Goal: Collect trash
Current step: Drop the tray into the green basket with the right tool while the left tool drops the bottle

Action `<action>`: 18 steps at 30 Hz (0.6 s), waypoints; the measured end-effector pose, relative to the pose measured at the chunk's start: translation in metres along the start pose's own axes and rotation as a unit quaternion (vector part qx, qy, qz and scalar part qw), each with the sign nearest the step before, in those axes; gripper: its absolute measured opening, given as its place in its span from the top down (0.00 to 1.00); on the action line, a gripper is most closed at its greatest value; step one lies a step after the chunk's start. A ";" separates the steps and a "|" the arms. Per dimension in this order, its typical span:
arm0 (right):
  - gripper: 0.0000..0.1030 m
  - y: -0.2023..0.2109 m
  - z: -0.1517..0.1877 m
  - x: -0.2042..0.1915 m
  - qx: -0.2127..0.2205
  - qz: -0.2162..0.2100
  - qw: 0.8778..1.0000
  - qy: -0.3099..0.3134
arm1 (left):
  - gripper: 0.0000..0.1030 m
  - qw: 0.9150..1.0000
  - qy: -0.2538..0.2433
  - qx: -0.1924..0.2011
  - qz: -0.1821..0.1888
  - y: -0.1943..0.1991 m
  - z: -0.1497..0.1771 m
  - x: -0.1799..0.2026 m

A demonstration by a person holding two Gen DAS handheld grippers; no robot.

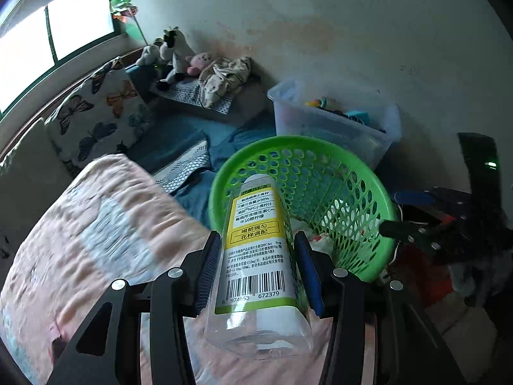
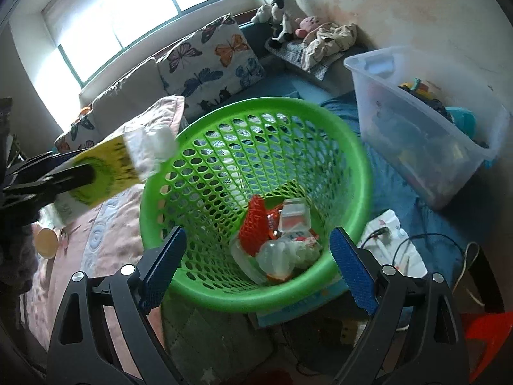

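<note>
My left gripper is shut on an empty clear plastic bottle with a yellow and green label. The bottle's white cap end points over the near rim of the green mesh basket. In the right wrist view the same bottle shows at the left, held just outside the basket rim. My right gripper is open and empty, its blue pads either side of the basket's near rim. Inside the basket lie wrappers and clear plastic cups.
A pink quilt covers the bed at the left. A clear storage bin with toys stands right of the basket. Butterfly pillows and plush toys lie behind. Cables and a white item lie at the lower right.
</note>
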State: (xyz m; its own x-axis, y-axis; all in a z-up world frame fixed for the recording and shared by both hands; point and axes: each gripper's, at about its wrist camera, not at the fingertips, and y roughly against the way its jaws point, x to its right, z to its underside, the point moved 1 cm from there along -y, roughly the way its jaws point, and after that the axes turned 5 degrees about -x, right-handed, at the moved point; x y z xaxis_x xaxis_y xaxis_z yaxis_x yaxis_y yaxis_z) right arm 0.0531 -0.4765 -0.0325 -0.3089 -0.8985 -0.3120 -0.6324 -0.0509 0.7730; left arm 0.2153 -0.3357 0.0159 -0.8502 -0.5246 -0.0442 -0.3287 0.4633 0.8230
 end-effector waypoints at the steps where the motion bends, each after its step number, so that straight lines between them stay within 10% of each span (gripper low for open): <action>1: 0.12 0.002 0.002 0.003 0.000 -0.001 1.000 -0.003 | 0.55 1.000 -0.003 -0.007 0.003 -0.006 -0.002 0.005; 18: 0.13 0.004 0.020 0.029 -0.003 -0.016 0.999 -0.035 | 0.51 0.997 0.020 -0.074 -0.004 -0.088 -0.008 0.032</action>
State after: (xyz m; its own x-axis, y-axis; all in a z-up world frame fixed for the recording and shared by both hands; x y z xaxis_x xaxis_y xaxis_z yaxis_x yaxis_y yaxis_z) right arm 0.0277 -0.4939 -0.0490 -0.3380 -0.8634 -0.3745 -0.6382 -0.0821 0.7655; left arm 0.2206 -0.3989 -0.0539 -0.8298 -0.5572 -0.0304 -0.2685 0.3508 0.8971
